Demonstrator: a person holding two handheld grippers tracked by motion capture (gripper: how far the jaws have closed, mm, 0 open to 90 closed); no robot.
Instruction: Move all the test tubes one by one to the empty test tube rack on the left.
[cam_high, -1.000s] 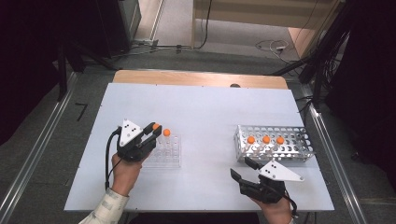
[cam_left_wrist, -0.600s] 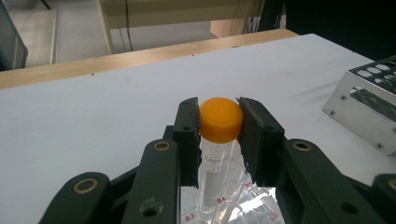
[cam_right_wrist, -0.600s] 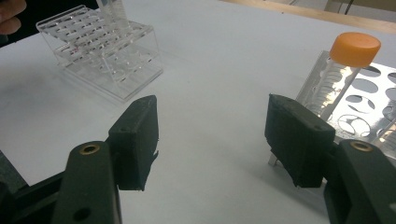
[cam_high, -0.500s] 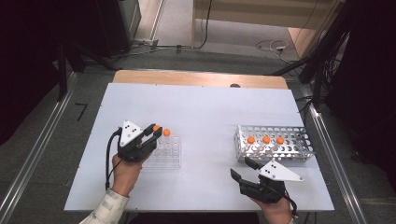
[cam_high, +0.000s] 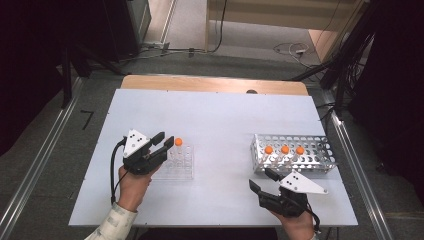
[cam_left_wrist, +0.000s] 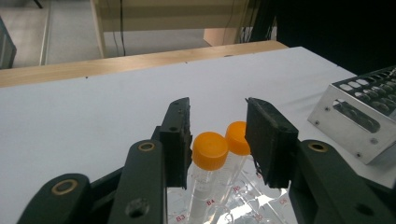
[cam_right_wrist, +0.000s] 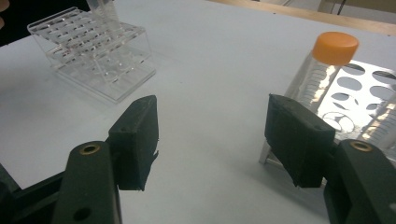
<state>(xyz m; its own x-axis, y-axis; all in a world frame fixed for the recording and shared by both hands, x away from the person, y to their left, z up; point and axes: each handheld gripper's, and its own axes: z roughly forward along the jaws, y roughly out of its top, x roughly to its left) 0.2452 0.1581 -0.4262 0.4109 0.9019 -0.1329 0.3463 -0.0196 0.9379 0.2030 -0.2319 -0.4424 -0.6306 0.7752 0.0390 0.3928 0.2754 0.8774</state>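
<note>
The left gripper (cam_left_wrist: 218, 140), seen in its own view, has just been opening its jaws: they stand slightly apart around two clear plastic tubes with orange screw caps. The nearer orange-capped tube (cam_left_wrist: 210, 150) sits just beside the left pad without clearly being pressed, and the second orange-capped tube (cam_left_wrist: 236, 138) rises right behind it, close to the right pad. Both tubes stand upright in the clear acrylic tube rack (cam_left_wrist: 243, 207), whose wells carry small red labels. In the high view this gripper (cam_high: 166, 143) hovers over the left end of the clear rack (cam_high: 182, 170), with one orange cap (cam_high: 178, 142) showing just past its jaw tips.

The right gripper (cam_right_wrist: 212, 140) is released, its jaws wide apart with only bare white table (cam_right_wrist: 210, 79) between them. In the high view it (cam_high: 261, 181) lies well to the right of the clear rack, just in front of a perforated metal tube rack (cam_high: 320, 155) that holds three orange-capped tubes (cam_high: 284, 149) in a row. In the right gripper view one such tube (cam_right_wrist: 322, 65) stands at the metal rack's near corner, beyond the right jaw.
</note>
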